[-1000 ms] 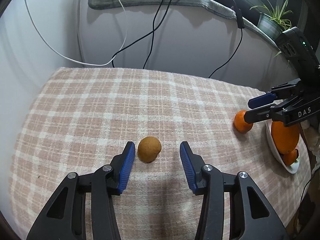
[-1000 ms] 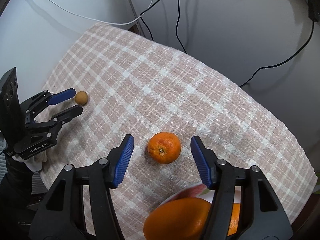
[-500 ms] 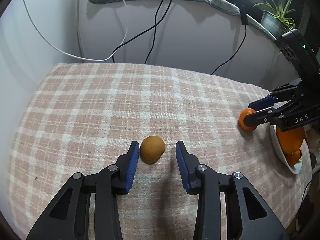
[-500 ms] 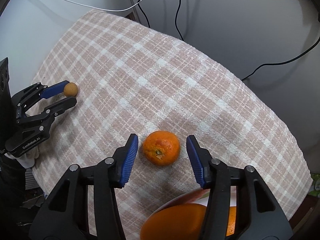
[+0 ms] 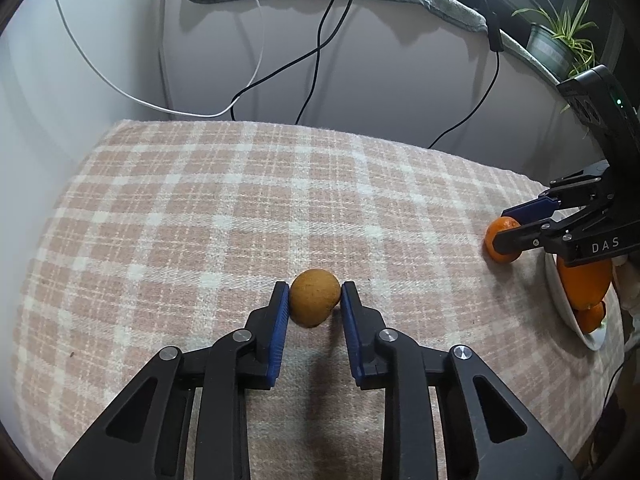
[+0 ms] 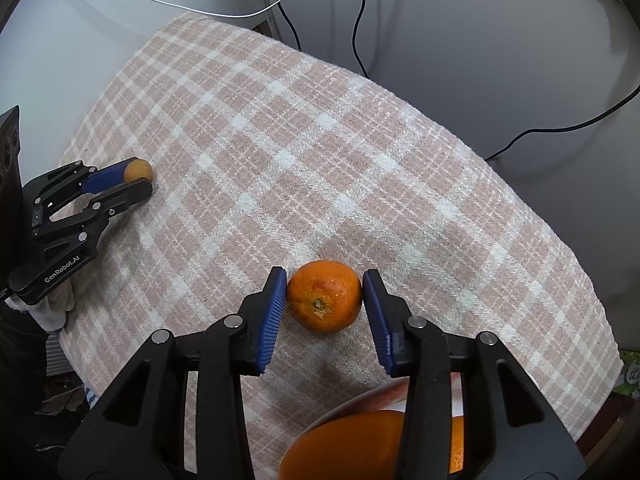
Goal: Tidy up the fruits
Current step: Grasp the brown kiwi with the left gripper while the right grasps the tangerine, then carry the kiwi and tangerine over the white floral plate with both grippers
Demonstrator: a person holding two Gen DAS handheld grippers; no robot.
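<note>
Pressing from both sides, the left gripper [image 5: 314, 300] has its two blue ribbed fingers [image 5: 280, 320] against a small brown fruit [image 5: 315, 303], round with a dull, finely speckled skin, which sits on the surface [image 5: 240, 220] near its front edge. The surface wears a woven cloth in a pink and cream check, coarse in texture. At the right edge, the right gripper [image 5: 510, 226] of black plastic, marked "DAS", closes around one tangerine [image 5: 500, 240]. Just behind it a white oval bowl [image 5: 568, 312] at the right edge holds one large smooth orange [image 5: 586, 284] and one smaller orange fruit [image 5: 592, 316] below it. Two black cables [image 5: 320, 48] and one white cable [image 5: 120, 88] hang on the pale wall past the back edge, and one potted plant [image 5: 560, 40] stands at the upper right.

From the right wrist, the tangerine [image 6: 324, 296] shows glossy, pitted peel and a brown stem scar; the right gripper [image 6: 324, 292] touches it on both sides with its blue pads [image 6: 274, 316], gripping it near the surface's front edge. Below, the large orange [image 6: 352, 448] fills the bowl [image 6: 384, 396], whose rim barely shows. At the left edge, the left gripper [image 6: 136, 180], lettered "GenRobot.AI", holds the brown fruit [image 6: 138, 171] between its fingers.
</note>
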